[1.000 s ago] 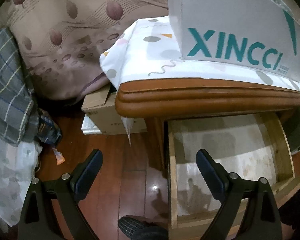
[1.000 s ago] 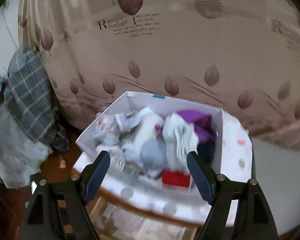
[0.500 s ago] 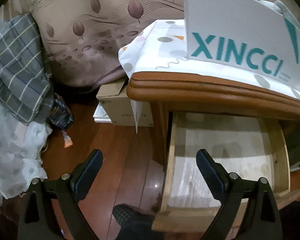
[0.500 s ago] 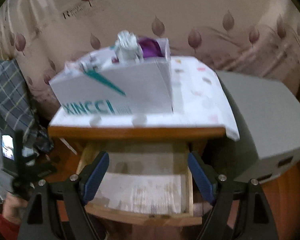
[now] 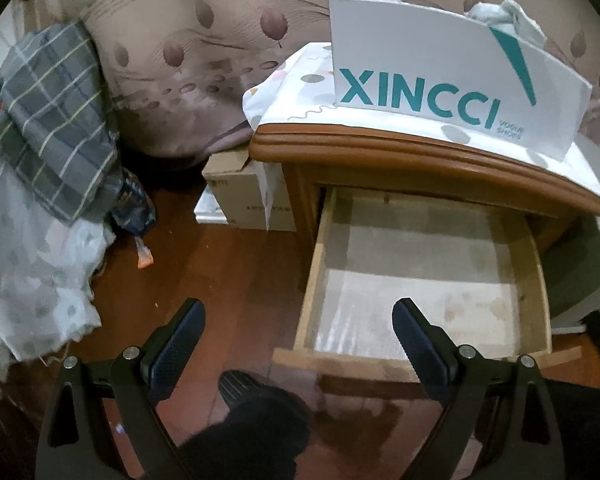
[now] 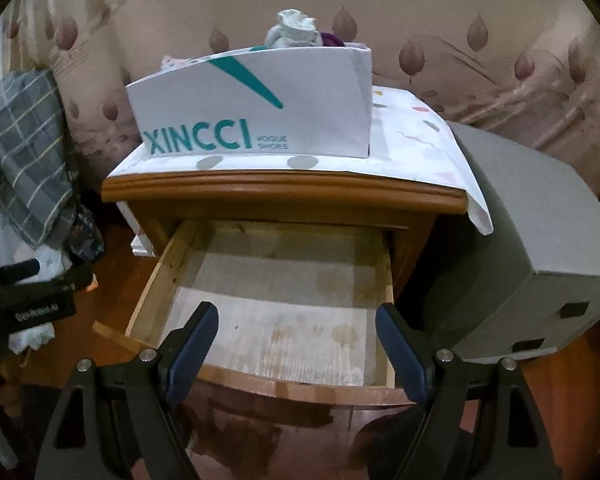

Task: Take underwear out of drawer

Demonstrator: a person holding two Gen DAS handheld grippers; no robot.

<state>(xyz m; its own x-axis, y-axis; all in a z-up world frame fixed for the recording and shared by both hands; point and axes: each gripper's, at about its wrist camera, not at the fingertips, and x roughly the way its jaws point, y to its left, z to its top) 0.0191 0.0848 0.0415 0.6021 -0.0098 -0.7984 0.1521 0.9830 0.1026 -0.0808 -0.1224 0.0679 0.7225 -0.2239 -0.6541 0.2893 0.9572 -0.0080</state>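
While the drawer [image 6: 268,300] is hanging pulled out from the front of the nightstand [image 6: 284,196], both grippers are floating in front of it with their jaws spread wide and nothing between them. The right gripper [image 6: 296,344] is pointing straight at the drawer's front edge, and its fingers [image 6: 192,340] are showing over the pale, stained bottom. The left gripper [image 5: 298,344] is sitting off toward the drawer's left front corner, with one finger over the dark floor [image 5: 228,272] and the other over the drawer [image 5: 424,280].

No cloth is lying in the part of the drawer that I can see; only its bare lined bottom is showing. The underwear [image 6: 294,34] is sitting in the white box [image 6: 256,108] with green letters, which is standing on a spotted cloth [image 6: 416,140] near the back of the nightstand top. A light bundle and something purple are poking up over the box's back right corner. In the left view some pale pieces [image 5: 504,16] are peeking over the box [image 5: 452,80] too.

A grey cabinet [image 6: 540,240] is standing just beside the nightstand's right side. A checked cloth [image 5: 52,120] is hanging at the far left, and a brown carton [image 5: 240,196] is sitting on the floor by the nightstand's left side.
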